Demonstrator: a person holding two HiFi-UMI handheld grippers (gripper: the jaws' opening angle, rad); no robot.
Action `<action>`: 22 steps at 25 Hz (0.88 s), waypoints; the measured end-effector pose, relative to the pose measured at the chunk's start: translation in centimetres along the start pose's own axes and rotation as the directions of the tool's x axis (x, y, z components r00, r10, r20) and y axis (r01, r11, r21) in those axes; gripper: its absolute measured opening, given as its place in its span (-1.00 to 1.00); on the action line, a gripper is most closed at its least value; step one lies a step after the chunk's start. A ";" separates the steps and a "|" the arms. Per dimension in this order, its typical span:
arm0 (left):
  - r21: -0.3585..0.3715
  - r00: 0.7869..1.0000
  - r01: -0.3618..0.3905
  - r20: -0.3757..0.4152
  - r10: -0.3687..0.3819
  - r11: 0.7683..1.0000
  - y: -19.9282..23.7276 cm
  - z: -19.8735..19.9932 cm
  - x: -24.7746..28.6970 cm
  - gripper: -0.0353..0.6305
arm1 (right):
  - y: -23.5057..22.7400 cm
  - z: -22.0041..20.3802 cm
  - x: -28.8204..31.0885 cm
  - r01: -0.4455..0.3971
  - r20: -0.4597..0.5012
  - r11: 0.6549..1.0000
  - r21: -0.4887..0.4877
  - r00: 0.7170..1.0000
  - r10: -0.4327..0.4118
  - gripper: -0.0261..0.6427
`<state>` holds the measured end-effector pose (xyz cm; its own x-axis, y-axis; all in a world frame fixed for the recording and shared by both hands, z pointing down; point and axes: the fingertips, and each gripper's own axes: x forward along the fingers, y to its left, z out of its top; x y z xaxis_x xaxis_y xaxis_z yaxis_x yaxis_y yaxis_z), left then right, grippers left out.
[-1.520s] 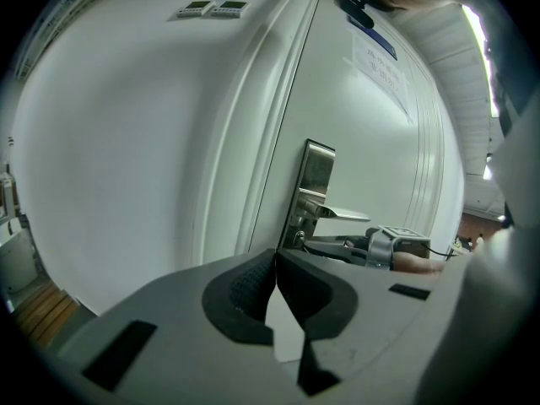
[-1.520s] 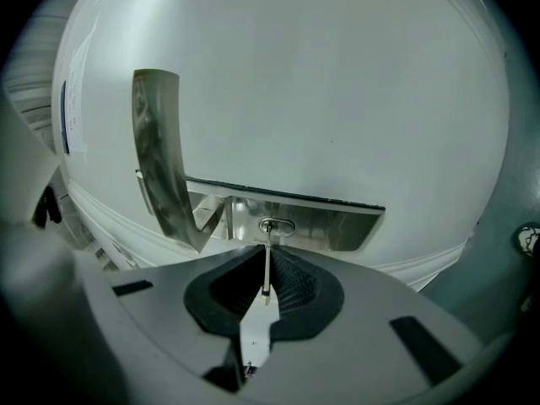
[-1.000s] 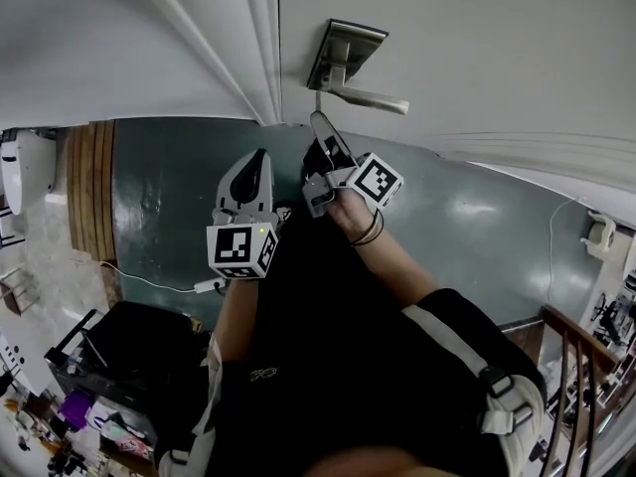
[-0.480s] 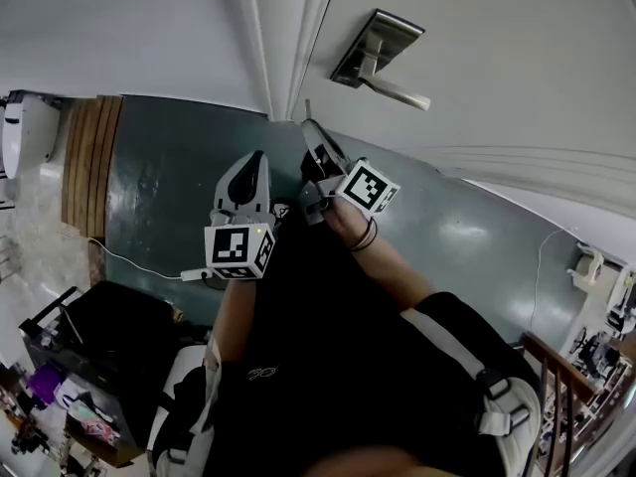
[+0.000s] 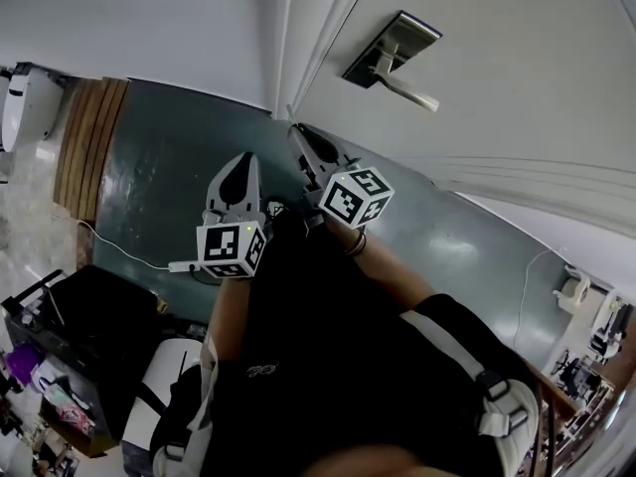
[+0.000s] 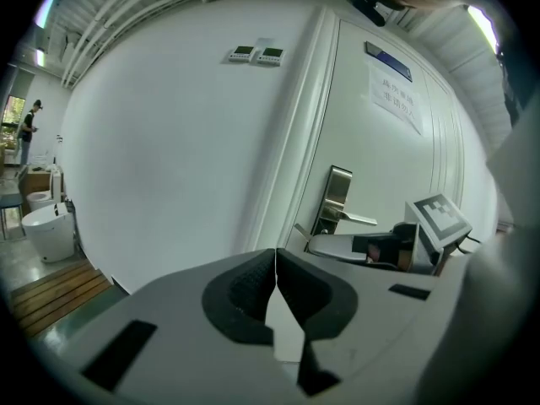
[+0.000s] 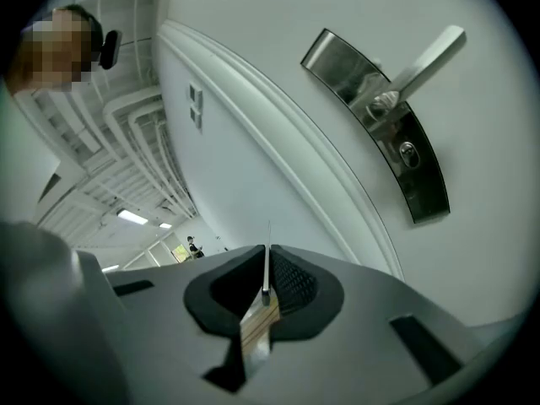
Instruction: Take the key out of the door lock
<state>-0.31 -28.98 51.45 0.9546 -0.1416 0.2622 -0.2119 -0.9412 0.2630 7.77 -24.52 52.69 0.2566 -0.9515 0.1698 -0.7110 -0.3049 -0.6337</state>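
White door (image 5: 517, 68) is seen across the head view from 12 to 3 o'clock, with grey-green floor (image 5: 159, 187) at 9 o'clock. A brushed-metal lock plate (image 5: 393, 48) with a lever handle (image 5: 412, 92) is mounted on the door. The keyhole (image 7: 408, 152) is seen on the plate's lower part in the right gripper view. Left tongs (image 5: 242, 164) are held with jaws pressed together, nothing between them. Right tongs (image 5: 301, 139) are held just beside, at 2 o'clock of the left, with the plate at their 1 o'clock and well apart. They are clamped on the key (image 7: 267, 281), gripped edge-on, with its thin blade sticking past the pads toward 12 o'clock. The key is already out of the lock, clear of the door.
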 end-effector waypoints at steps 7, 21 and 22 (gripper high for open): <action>-0.011 0.998 -0.055 0.025 0.055 0.998 -0.2 0.3 -0.8 -0.82 | 2.2 -0.4 -0.1 -0.049 -0.087 0.969 -0.240 0.996 0.029 -0.83; -0.077 0.966 -0.250 0.041 0.254 0.965 -3.9 -2.7 -2.6 -0.82 | 2.6 -1.9 -3.9 -0.247 -0.265 0.823 -0.512 0.957 0.122 -0.83; -0.084 0.963 -0.261 0.042 0.266 0.962 -4.4 -3.0 -2.7 -0.82 | 2.5 -1.9 -4.4 -0.261 -0.275 0.811 -0.524 0.953 0.130 -0.83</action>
<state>-2.62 -23.53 52.38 0.8719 -0.3992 0.2835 -0.4709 -0.8423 0.2622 3.61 -21.19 51.83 -0.0274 -0.9576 0.2869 -0.9864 -0.0206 -0.1631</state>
